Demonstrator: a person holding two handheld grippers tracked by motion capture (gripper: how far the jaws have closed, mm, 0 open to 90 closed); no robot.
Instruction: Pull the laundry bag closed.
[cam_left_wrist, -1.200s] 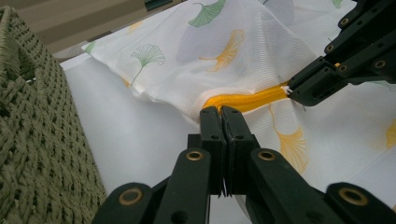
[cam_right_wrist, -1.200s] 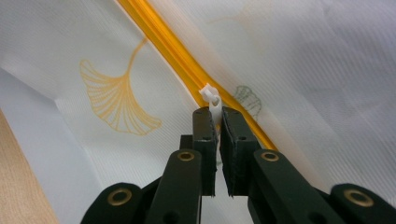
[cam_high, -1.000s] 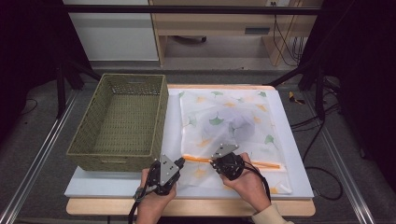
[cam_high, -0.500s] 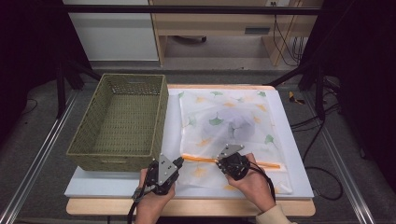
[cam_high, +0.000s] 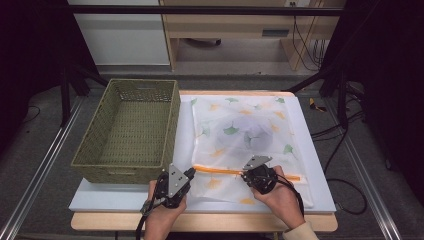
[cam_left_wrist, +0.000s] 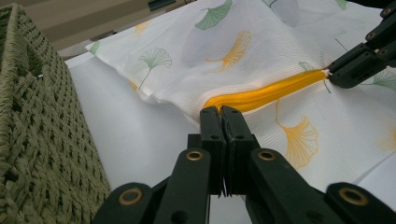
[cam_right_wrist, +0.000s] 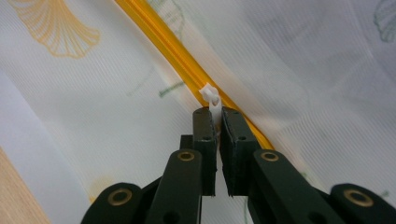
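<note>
A white tabletop (cam_high: 125, 197) holds a woven basket (cam_high: 131, 130) beside a leaf-printed mesh laundry bag (cam_high: 245, 135). The left hand-held gripper (cam_left_wrist: 222, 112) pinches the end of the bag's yellow zipper (cam_left_wrist: 266, 93); the right hand-held gripper (cam_right_wrist: 215, 114) clamps its white zipper pull (cam_right_wrist: 211, 99). The small pull could slip free if tugged sideways.

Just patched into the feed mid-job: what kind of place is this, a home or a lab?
Most likely a lab or recording bench, not a home. The white table sits between metal rails, with loose cables on the floor and dark screens at both sides. On it lie a wicker basket and a zipped mesh bag.
</note>
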